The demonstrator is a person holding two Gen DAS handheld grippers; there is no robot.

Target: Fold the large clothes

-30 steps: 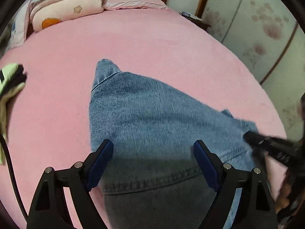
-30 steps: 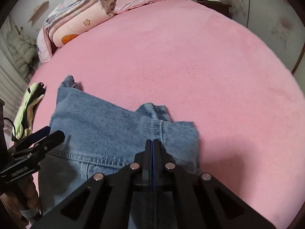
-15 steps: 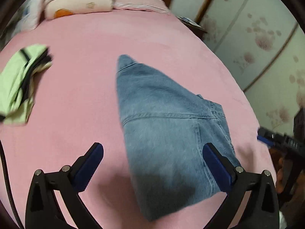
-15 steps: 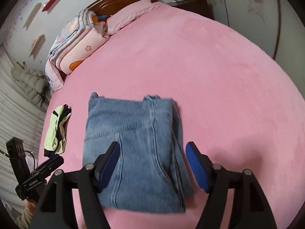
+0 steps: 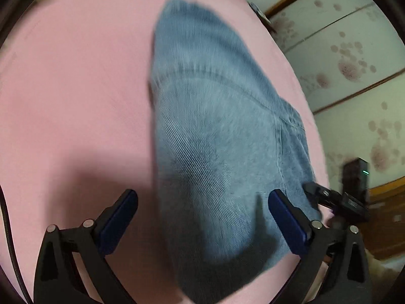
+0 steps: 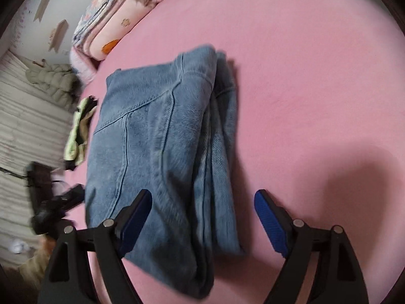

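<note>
The jeans (image 6: 162, 152) now lie on the pink bed (image 6: 303, 76) as a flat, stacked bundle, layers showing along the right edge, waistband seam toward the far end. A second ago my right tool (image 6: 202, 217) was pinched shut on the near denim edge; its jaws have just been opening and now stand wide, with the near end of the bundle below and between the pads but nothing pressing on it. My left tool (image 5: 202, 215) has also been opening over that second and is spread wide above the jeans' (image 5: 222, 139) near left corner, gripping nothing. Earlier the cloth filled the bottom of both views; now the whole folded shape fits in the right view, so I have let go and pulled back from it.

I read that as this fold being laid and released. The bundle looks fairly square, though the right edge layers are a little staggered. Whether another fold is needed I can't say; if so, I'd take the near end.

Farther left on the bed sits a green and black garment (image 6: 78, 131), well apart from the jeans, and folded quilts (image 6: 114, 22) lie at the far end.
</note>
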